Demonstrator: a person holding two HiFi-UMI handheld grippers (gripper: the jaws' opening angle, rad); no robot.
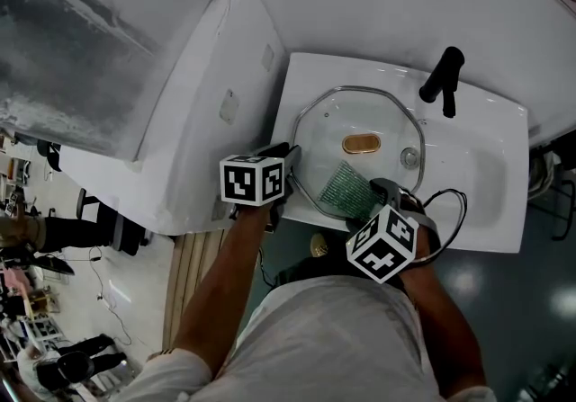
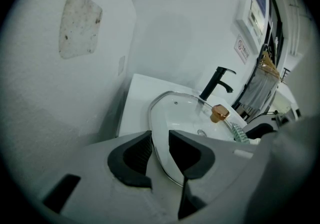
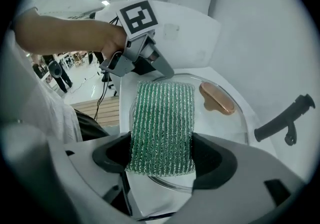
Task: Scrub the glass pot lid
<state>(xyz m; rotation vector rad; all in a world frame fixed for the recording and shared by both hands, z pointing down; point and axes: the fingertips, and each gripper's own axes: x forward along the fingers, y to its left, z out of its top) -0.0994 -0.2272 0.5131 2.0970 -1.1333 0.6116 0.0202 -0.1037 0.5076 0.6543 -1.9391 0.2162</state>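
Observation:
The glass pot lid (image 1: 360,117) with a copper-coloured knob (image 1: 362,143) stands tilted over the white sink basin (image 1: 477,166). My left gripper (image 1: 290,166) is shut on the lid's metal rim at its left edge; in the left gripper view the rim (image 2: 156,133) runs between the two dark pads of the left gripper (image 2: 160,155). My right gripper (image 3: 161,155) is shut on a green scrubbing pad (image 3: 162,123), which lies flat against the lid's glass (image 3: 220,123) just near of the knob (image 3: 217,98). The green scrubbing pad (image 1: 346,189) is also seen from the head.
A black faucet (image 1: 444,76) stands at the back of the sink, and the drain (image 1: 409,156) shows through the glass. A large white appliance (image 1: 180,121) rises close on the left. A black cable (image 1: 450,211) loops beside my right gripper.

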